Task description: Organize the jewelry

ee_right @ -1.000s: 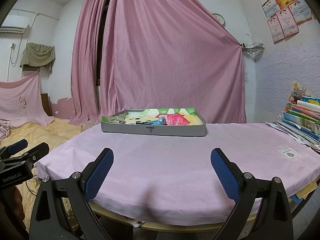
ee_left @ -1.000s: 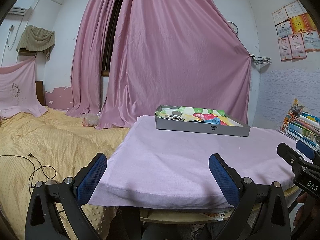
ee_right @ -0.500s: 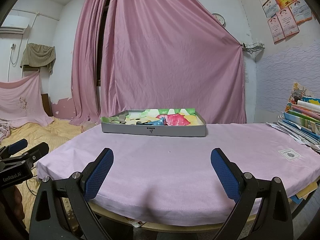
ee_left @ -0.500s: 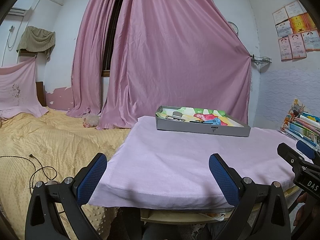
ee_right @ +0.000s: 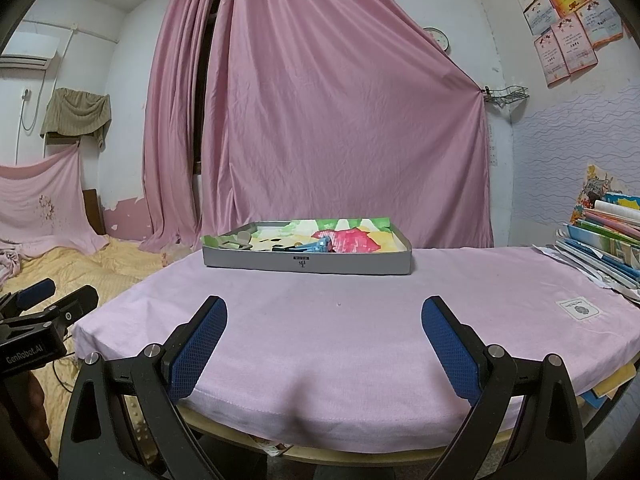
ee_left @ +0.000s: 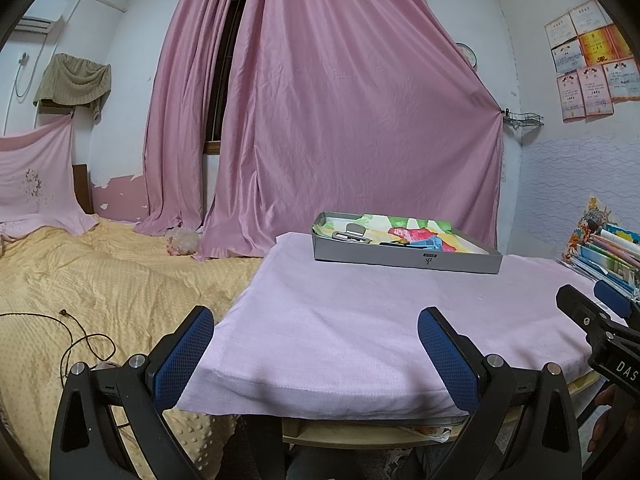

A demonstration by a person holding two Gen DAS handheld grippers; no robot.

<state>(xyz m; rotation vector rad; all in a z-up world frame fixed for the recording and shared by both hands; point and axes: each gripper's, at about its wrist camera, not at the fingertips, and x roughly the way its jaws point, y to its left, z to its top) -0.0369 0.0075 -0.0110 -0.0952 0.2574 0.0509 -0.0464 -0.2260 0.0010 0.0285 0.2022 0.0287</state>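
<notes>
Jewelry pieces lie in a grey tray at the far side of the pink-clothed counter, well apart from both grippers' spread, empty fingers.

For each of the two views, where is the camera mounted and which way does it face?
Left wrist: behind the open left claw, at the table's left near corner, facing the grey tray; right claw at the edge.
Right wrist: behind the open right claw, facing the tray squarely; left claw at the edge.
Shared: tray, table, pink curtain.
</notes>
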